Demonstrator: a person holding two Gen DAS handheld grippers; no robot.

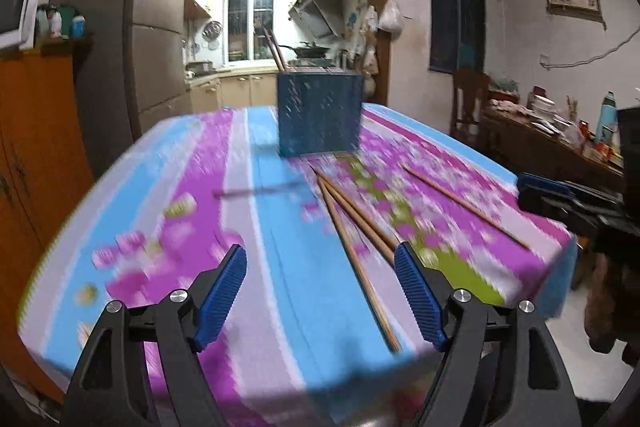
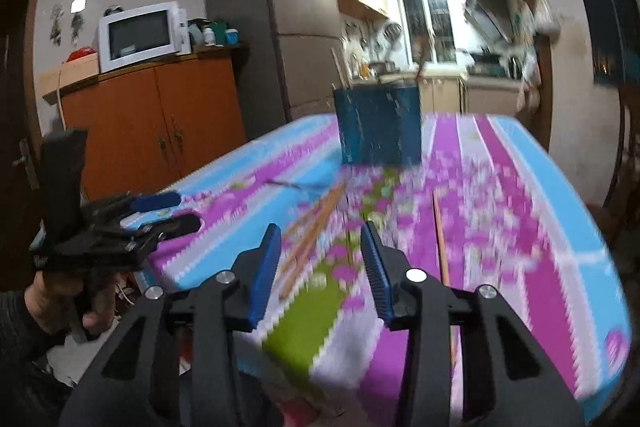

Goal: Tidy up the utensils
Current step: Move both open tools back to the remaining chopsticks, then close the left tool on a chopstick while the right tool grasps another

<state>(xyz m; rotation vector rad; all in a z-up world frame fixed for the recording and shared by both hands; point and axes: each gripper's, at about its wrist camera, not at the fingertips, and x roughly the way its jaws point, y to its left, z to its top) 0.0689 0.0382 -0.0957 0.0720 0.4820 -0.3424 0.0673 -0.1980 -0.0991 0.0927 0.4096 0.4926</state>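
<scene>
A blue perforated utensil holder (image 1: 320, 115) (image 2: 378, 123) stands at the far side of the table (image 1: 160, 187), with a couple of chopsticks (image 1: 276, 51) upright in it. A pair of wooden chopsticks (image 1: 352, 223) (image 2: 316, 223) lies on the cloth, and a single one (image 1: 460, 203) (image 2: 440, 243) lies to their right. A thin dark utensil (image 1: 256, 191), blurred, lies left of them. My left gripper (image 1: 320, 247) hovers open over the near edge, empty. My right gripper (image 2: 320, 227) is open with a narrower gap, holding nothing. Each gripper shows in the other's view: right gripper (image 1: 560, 195), left gripper (image 2: 168, 211).
A pink, blue and green cloth covers the table. An orange cabinet (image 2: 152, 123) with a microwave (image 2: 140, 35) stands to the left, beside a fridge (image 1: 156, 27). A cluttered side table (image 1: 560, 131) and a chair (image 1: 468, 99) stand to the right. A kitchen lies behind.
</scene>
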